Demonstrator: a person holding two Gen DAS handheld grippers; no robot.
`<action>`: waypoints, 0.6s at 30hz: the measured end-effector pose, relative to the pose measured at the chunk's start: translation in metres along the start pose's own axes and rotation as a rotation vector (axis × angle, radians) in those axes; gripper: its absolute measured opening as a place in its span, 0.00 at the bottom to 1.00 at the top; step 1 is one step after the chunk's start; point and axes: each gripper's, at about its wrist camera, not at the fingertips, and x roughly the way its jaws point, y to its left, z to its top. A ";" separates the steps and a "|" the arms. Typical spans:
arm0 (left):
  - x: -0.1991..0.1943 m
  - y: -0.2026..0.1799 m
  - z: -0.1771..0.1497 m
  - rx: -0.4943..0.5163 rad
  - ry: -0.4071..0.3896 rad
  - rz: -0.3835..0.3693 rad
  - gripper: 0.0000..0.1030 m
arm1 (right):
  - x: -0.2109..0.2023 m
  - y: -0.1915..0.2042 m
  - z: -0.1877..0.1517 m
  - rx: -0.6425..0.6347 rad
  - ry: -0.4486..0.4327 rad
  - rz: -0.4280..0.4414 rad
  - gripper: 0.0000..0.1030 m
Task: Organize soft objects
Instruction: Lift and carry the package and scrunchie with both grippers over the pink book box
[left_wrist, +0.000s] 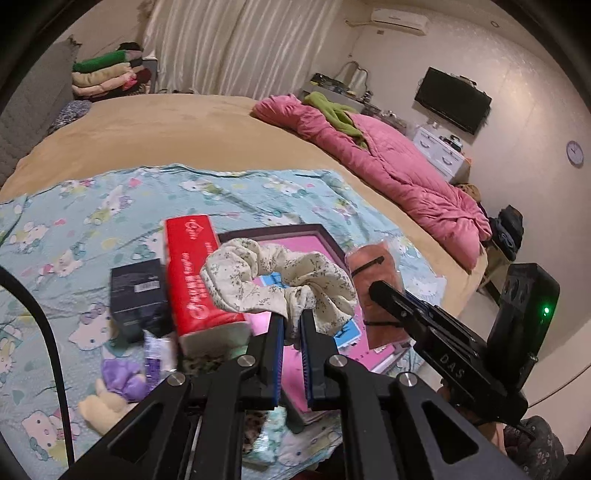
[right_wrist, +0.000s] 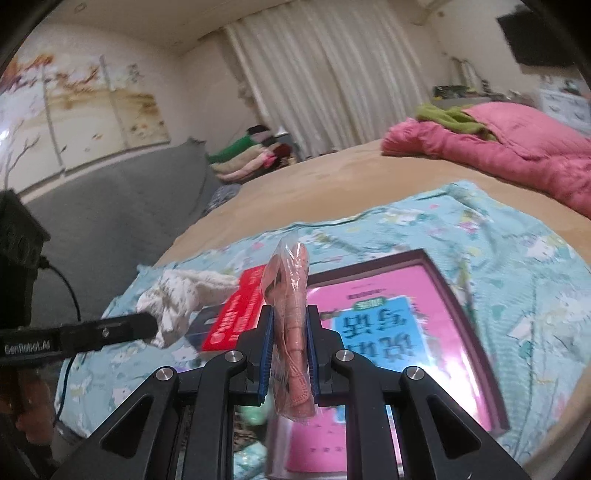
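The left gripper (left_wrist: 293, 317) is pinching the floral scrunchie (left_wrist: 277, 282) by one thin fold above the bed (left_wrist: 184, 118) — it could slide free. The right gripper (right_wrist: 290, 314) is clamping the bagged orange mask (right_wrist: 291, 295) — slick plastic risks slipping.

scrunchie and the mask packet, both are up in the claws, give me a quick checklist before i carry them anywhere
1. Left claw shut on the floral scrunchie: ok, a fold of the cloth is pinched between the pads.
2. Right claw shut on the orange mask packet: ok, the packet stands on edge between the pads.
3. Scrunchie clear of the red tissue pack: cannot tell, they overlap in the left wrist view.
4. Packet lifted off the pink book: ok, it hangs above it.
5. The two claws apart from each other: ok.
6. Drop place for soft things: cannot tell, no bin shows.
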 end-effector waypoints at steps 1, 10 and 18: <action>0.003 -0.003 0.000 0.005 0.007 -0.002 0.09 | -0.001 -0.005 0.000 0.011 -0.002 -0.009 0.16; 0.031 -0.029 -0.006 0.035 0.049 -0.004 0.09 | -0.013 -0.045 -0.002 0.124 -0.009 -0.097 0.16; 0.061 -0.041 -0.018 0.052 0.099 0.006 0.09 | -0.011 -0.068 -0.008 0.203 0.022 -0.134 0.16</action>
